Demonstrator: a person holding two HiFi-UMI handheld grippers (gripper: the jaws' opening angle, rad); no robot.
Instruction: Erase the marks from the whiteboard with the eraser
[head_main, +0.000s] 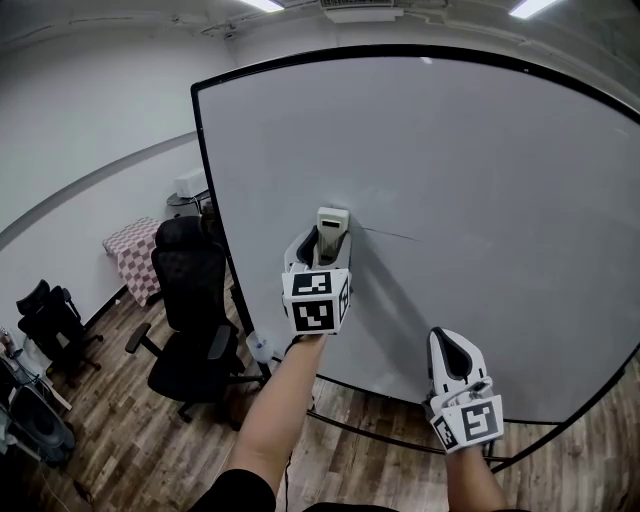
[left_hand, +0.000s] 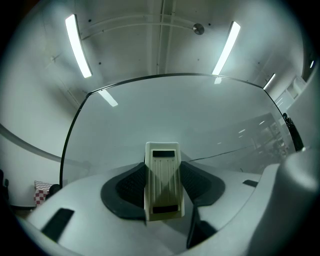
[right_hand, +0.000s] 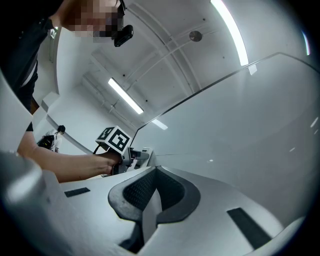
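- The whiteboard (head_main: 480, 200) fills the centre and right of the head view. It has a black frame, and its surface is almost all clean.
- One thin dark mark (head_main: 390, 234) runs on the board, from the centre of the frame a little to the right.
- The left gripper (head_main: 322, 248) is raised to the board in the centre of the frame. Its jaws are closed on the eraser (head_main: 333, 222), one dark pad on each long side.
- The eraser is a cream block that stands upright between the jaws. Its far end is at the board, at the left end of the mark. I cannot tell if it presses on the surface.
- The right gripper (head_main: 452, 352) hangs lower, at the lower right of the frame, in front of the bottom part of the board. In its own view the two jaws are pressed together and nothing is between them.
- In the right gripper view, the left gripper and the person's forearm show at the centre left.
- At the left of the head view, a black chair (head_main: 190, 320) stands on the wood floor. A table with a checked cloth (head_main: 135, 255) is behind it.
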